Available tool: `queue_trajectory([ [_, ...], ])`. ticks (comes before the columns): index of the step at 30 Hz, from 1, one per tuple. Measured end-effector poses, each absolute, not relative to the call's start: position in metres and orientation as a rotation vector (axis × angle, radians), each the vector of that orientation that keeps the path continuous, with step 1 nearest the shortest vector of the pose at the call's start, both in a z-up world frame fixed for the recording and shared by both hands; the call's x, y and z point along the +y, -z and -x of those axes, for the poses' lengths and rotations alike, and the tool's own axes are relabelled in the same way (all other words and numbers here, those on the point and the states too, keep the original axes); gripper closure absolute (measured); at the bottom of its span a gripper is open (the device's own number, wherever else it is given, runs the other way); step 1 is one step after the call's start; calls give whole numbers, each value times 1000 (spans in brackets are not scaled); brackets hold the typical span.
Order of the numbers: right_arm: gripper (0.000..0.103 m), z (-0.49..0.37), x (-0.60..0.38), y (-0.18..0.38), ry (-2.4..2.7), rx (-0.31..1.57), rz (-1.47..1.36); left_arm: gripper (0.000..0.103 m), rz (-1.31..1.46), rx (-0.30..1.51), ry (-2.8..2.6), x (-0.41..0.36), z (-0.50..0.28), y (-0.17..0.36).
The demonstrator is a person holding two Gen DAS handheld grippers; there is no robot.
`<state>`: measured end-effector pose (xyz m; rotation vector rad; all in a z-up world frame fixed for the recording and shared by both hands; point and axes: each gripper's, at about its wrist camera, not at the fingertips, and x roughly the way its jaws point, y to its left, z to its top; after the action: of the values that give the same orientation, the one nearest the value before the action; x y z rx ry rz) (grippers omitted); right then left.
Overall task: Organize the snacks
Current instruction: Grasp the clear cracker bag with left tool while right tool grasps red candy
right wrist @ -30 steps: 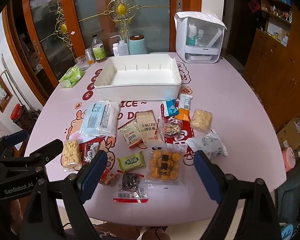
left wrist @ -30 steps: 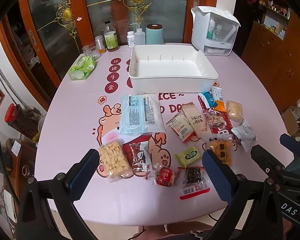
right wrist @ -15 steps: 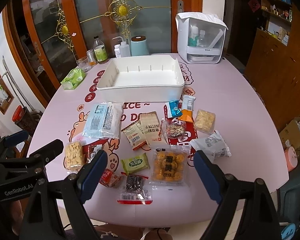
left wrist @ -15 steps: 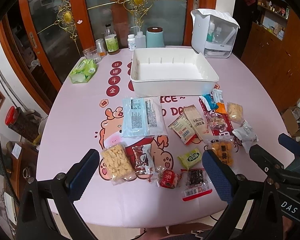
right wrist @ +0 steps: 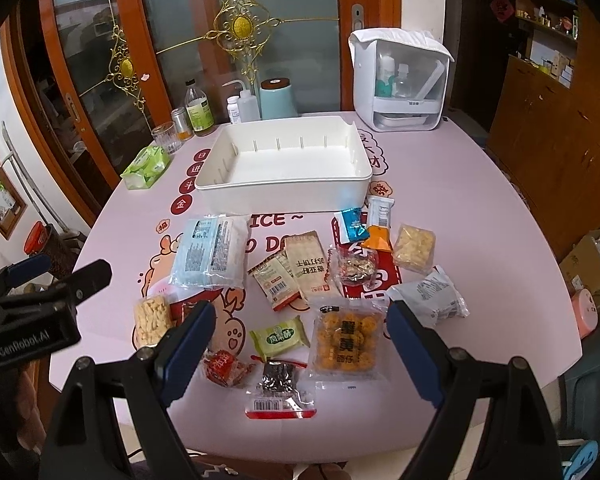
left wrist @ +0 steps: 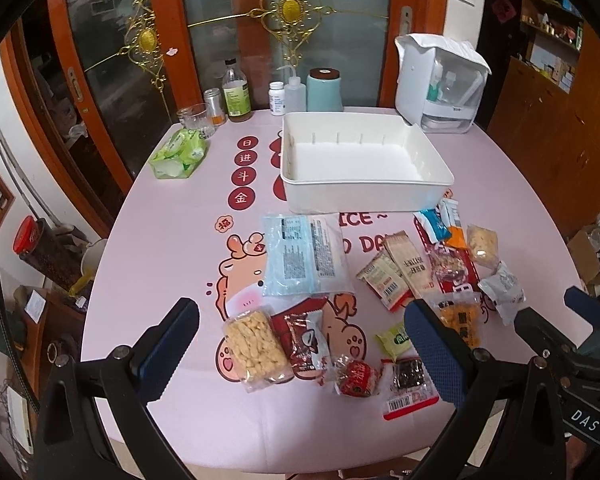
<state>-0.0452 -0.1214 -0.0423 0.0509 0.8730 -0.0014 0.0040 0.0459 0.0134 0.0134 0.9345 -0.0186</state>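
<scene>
While both sets of jaws stand wide apart and hold nothing, the left gripper (left wrist: 302,340) and the right gripper (right wrist: 300,344) hang over the near edge of the pink table (right wrist: 480,216). Under them lie the snacks: a puffed-rice pack (left wrist: 256,350), a red candy (right wrist: 222,368), a green packet (right wrist: 279,338) and a yellow cookie pack (right wrist: 346,340). A big blue pack (right wrist: 210,254) lies nearer the middle. The white bin (right wrist: 284,164) sits empty toward the far edge. Bottles (right wrist: 199,110) and a white box (right wrist: 400,80) stand behind it.
</scene>
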Motion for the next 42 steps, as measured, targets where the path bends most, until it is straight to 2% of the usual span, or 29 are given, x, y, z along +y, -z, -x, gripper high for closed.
queue_trajectory([
  [10,15,34,-107,48,12,896,-69,1,-27,902,22,73,-14,-2],
  [17,15,22,-95,59,15,902,-40,1,-65,961,51,95,-23,20],
  [24,15,10,-75,100,-3,979,42,1,-84,1033,64,127,-26,58],
  [26,19,8,-71,115,-49,1024,32,1,-76,1058,68,135,-27,71],
  [28,27,6,-66,131,-102,1081,34,1,-62,1077,78,142,-26,83],
  [42,28,11,-19,201,-413,1159,159,1,143,1290,124,161,-45,169],
])
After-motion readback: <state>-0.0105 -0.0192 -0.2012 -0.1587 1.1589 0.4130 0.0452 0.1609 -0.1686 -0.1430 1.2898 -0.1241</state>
